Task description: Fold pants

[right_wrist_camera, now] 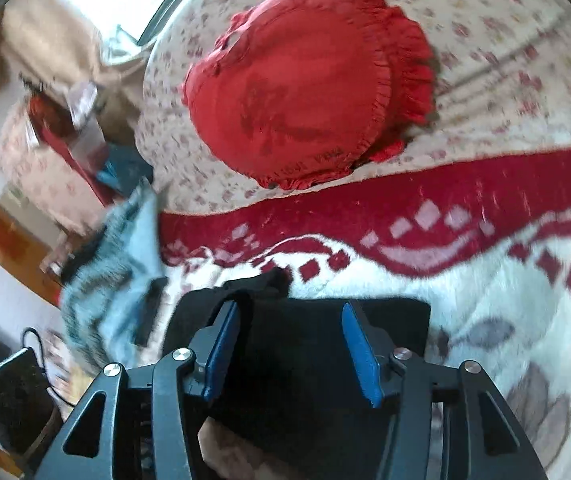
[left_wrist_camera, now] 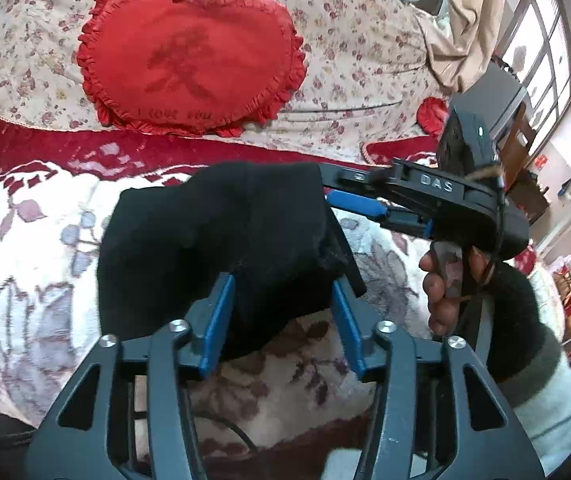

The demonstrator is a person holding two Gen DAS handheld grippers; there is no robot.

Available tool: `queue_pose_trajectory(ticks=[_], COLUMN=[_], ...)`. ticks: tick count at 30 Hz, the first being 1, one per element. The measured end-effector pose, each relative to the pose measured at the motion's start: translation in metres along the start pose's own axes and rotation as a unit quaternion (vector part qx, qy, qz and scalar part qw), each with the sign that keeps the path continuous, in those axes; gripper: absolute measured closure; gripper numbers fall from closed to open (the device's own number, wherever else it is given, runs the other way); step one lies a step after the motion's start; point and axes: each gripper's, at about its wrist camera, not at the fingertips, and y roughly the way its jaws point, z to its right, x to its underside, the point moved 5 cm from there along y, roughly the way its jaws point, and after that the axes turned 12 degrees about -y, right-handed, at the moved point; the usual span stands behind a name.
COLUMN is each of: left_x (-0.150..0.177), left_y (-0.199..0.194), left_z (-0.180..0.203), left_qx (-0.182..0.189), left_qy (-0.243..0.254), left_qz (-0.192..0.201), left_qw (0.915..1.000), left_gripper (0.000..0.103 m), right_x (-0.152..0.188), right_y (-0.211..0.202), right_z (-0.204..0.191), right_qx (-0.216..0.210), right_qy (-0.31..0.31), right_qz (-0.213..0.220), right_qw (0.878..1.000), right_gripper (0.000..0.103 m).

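Note:
The black pants (left_wrist_camera: 221, 240) lie bunched and folded on a white and red floral blanket (left_wrist_camera: 37, 264). My left gripper (left_wrist_camera: 283, 284) is open, its blue pads on either side of the near edge of the pants. My right gripper (left_wrist_camera: 349, 196) reaches in from the right at the far side of the pants. In the right wrist view the right gripper (right_wrist_camera: 291, 314) is open with the black pants (right_wrist_camera: 317, 360) lying between and under its blue pads.
A red heart-shaped pillow (left_wrist_camera: 193, 56) rests on a floral quilt (left_wrist_camera: 361, 52) behind the blanket. A grey-blue garment (right_wrist_camera: 121, 268) lies at the bed's left edge, above a black box with a cable (right_wrist_camera: 13, 396). A window (left_wrist_camera: 541, 52) is at the right.

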Motion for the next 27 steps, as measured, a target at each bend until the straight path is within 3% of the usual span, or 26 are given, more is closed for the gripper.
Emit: queue_pose_trajectory(ticks=[2,5,9,13,18,23,25,26,27], left_x=[-0.002,-0.002,0.002,0.005,0.002,0.009,0.009,0.008,0.006], left_y=[-0.008,-0.013,0.007,0.001,0.009,0.025,0.025,0.024,0.022], left_z=[0.004,0.011,0.0,-0.019,-0.052,-0.067,-0.065,-0.065,-0.063], left_qx=[0.017,0.025,0.011,-0.008,-0.066,-0.078,-0.081,-0.082,-0.081], left_qy=[0.013,0.036,0.005,-0.017,-0.029,-0.053,-0.052,-0.051,-0.052], left_qz=[-0.003,0.009,-0.019,-0.008,-0.002,-0.013,-0.011,-0.011,-0.011], left_qw=[0.9998,0.999,0.9997,0.9998,0.9974,0.9954,0.9953,0.9952,0.9953], left_gripper=[0.05,0.037,0.038,0.037,0.037,0.038,0.038,0.038,0.038], right_x=[0.001,0.004,0.013,0.027,0.046,0.05,0.052,0.052,0.052], right_y=[-0.011,-0.021,-0.017,-0.011,0.006,0.026,0.036,0.04,0.043], right_z=[0.005,0.007,-0.004,-0.016,-0.022,-0.035,-0.043,-0.047,-0.05], right_qx=[-0.017,-0.033,-0.046,-0.031,-0.012,-0.007,-0.015,-0.013,-0.002], right_qy=[0.018,0.041,0.041,0.005,-0.029,-0.063,-0.075,-0.085,-0.095], right_qz=[0.015,0.032,0.012,-0.019,-0.052,-0.05,-0.059,-0.067,-0.067], right_qw=[1.0,0.998,0.998,0.999,0.998,0.997,0.995,0.994,0.993], right_gripper=[0.051,0.047,0.046,0.045,0.044,0.042,0.054,0.07,0.074])
